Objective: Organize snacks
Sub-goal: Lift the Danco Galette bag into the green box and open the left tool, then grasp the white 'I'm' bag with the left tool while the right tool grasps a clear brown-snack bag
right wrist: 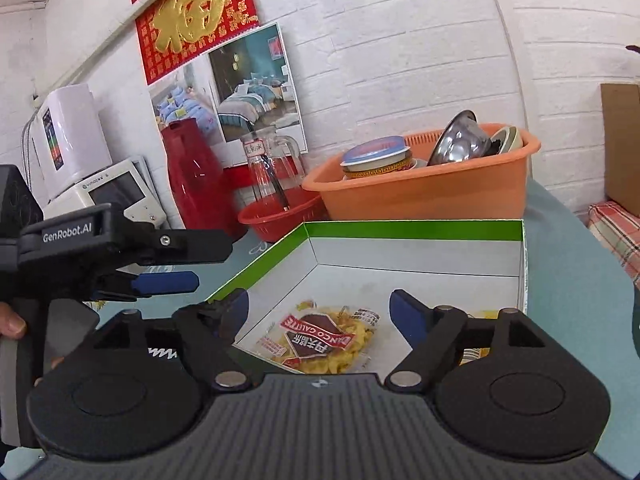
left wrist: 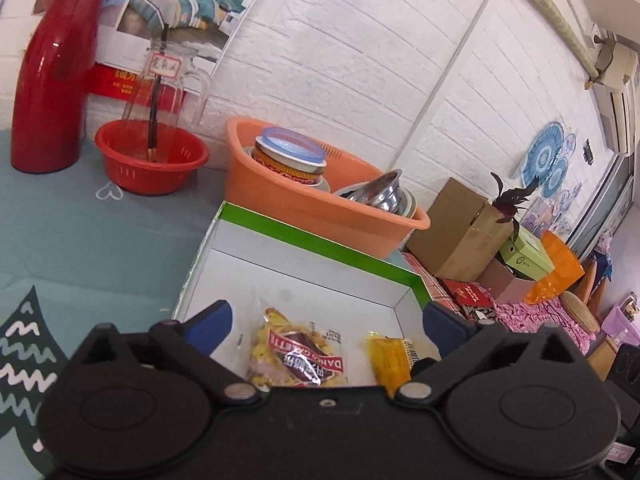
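Both grippers hang over the open box (left wrist: pixel 304 240), the one with the green rim and white inside, sitting on the blue-green tablecloth (left wrist: pixel 100 240). The left gripper (left wrist: pixel 326 318) is spread wide, blue pads well apart, nothing between them but air; down below it lies the clear snack packet (left wrist: pixel 298 354) with the red-and-brown label, flat on the box floor. Just to its right, a yellow snack packet (left wrist: pixel 390 360), also in the box, partly tucked under the gripper's frame.

From the right wrist view, the right gripper (right wrist: pixel 318 312) is released too, jaws fully splayed, the same labelled packet (right wrist: pixel 324 344) lying loose on the box floor (right wrist: pixel 420 280) beneath. The left gripper (right wrist: pixel 180 264) pokes in from the left edge, with a person's thumb (right wrist: pixel 12 324) showing on its handle.

Behind the box: an orange basin (left wrist: pixel 288 204) holding a lidded bowl and steel bowls, a small red basket (left wrist: pixel 152 160) with a glass jug standing in it, and a tall red thermos (left wrist: pixel 52 72) against the white brick wall
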